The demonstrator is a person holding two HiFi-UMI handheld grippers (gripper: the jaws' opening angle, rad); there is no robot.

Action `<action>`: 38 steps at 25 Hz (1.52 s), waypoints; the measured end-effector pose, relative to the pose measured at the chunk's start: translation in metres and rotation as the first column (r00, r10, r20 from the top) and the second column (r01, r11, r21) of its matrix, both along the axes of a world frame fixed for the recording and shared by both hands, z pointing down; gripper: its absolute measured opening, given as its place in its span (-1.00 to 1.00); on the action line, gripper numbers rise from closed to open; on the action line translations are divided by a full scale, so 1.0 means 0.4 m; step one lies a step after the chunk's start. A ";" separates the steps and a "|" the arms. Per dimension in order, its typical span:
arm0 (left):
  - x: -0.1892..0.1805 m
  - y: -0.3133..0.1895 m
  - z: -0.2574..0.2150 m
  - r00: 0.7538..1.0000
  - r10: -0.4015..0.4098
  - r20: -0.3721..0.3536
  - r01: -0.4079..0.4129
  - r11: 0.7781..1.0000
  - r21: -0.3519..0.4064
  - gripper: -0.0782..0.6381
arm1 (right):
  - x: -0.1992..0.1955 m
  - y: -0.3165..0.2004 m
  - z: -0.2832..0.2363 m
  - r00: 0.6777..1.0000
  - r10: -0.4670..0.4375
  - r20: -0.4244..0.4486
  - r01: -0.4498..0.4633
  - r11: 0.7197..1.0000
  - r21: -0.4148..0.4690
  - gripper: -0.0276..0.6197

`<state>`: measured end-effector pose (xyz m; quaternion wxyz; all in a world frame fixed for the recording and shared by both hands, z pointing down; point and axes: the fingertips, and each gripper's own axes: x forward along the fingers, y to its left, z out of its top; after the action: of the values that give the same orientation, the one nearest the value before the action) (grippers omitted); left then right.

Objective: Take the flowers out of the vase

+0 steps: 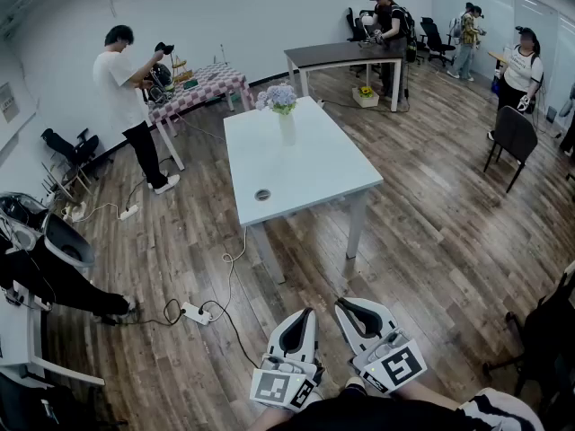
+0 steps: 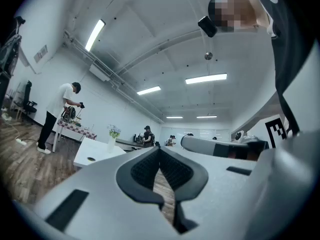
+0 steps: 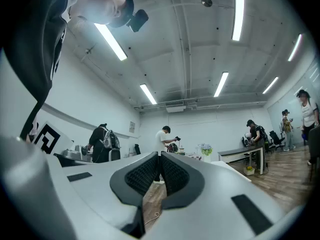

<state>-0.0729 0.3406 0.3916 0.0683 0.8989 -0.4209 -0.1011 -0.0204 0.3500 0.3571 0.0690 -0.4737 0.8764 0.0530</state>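
I see the flowers (image 1: 278,98) upright in the vase (image 1: 287,129) at the far end of the white bench (image 1: 314,173) (a small dark disc (image 1: 262,194) lies nearer me). My left gripper (image 1: 308,313) and right gripper (image 1: 344,305) sit side by side well short of it, jaws pressed together on nothing.

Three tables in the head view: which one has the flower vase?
The white table in mid-room; the vase stands near its far end. The checkered-cloth table and the dark table stand farther back.
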 end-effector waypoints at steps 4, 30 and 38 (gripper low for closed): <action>0.006 -0.005 0.003 1.000 -0.002 0.014 0.002 1.000 0.014 -0.76 | 0.005 -0.006 0.003 1.000 -0.003 0.003 0.003 1.000 0.000 -0.82; 0.088 -0.019 0.013 0.999 -0.001 0.038 0.001 1.000 0.005 -0.77 | 0.077 -0.027 0.004 1.000 -0.006 0.001 0.006 1.000 -0.008 -0.82; 0.150 -0.025 0.016 0.999 -0.030 0.032 0.029 0.999 0.019 -0.77 | 0.143 -0.031 0.002 1.000 -0.025 0.016 0.024 0.999 0.031 -0.82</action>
<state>-0.0128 0.3306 0.3981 0.0519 0.8947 -0.4341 -0.0916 0.0368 0.3376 0.3579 0.0840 -0.4623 0.8806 0.0616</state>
